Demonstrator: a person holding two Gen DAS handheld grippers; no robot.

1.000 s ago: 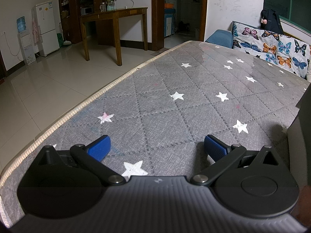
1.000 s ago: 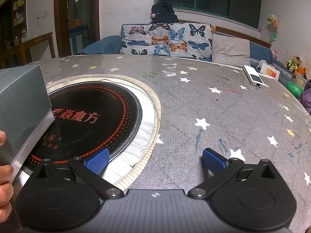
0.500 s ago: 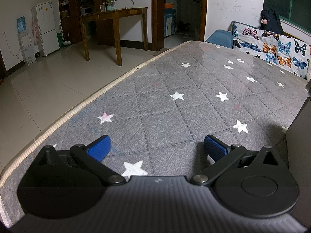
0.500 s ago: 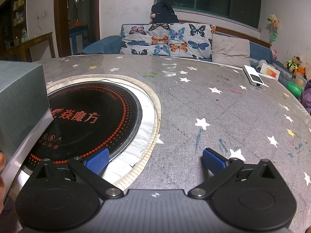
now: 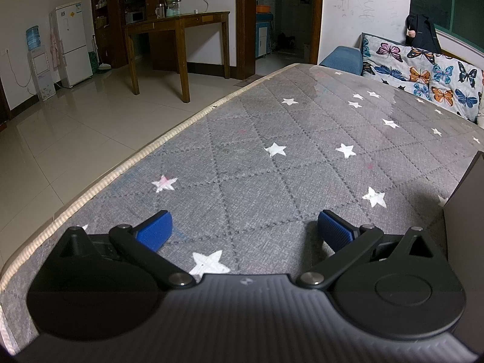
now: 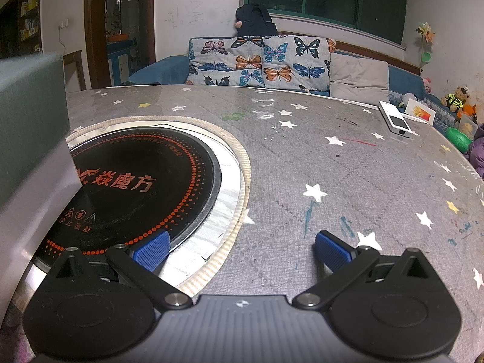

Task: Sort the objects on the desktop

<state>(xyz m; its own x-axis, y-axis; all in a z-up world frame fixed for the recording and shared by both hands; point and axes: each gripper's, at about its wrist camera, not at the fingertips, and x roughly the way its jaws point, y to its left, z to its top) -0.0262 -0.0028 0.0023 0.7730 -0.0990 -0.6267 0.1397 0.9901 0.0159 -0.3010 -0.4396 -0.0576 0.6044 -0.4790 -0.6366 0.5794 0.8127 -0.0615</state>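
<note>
A large grey-green box [image 6: 28, 139] with a pale lower edge fills the left side of the right wrist view, standing over the black round cooktop [image 6: 136, 187] set in the table. The same box shows as a dark slab [image 5: 466, 227] at the right edge of the left wrist view. My left gripper [image 5: 243, 231] is open just above the grey starred tablecloth [image 5: 272, 187], nothing between its blue pads. My right gripper [image 6: 242, 251] is open too, straddling the cooktop's rim and the cloth.
A white flat device [image 6: 396, 118] and a small card [image 6: 420, 113] lie at the table's far right edge. A butterfly-cushioned sofa [image 6: 272, 63] runs behind the table. The table's left edge [image 5: 127, 166] drops to tiled floor with a wooden desk [image 5: 178, 30].
The box has shifted further into the left wrist view and stands taller on the left of the right wrist view. The hand seen holding it earlier has left the frame. Both grippers stay still.
</note>
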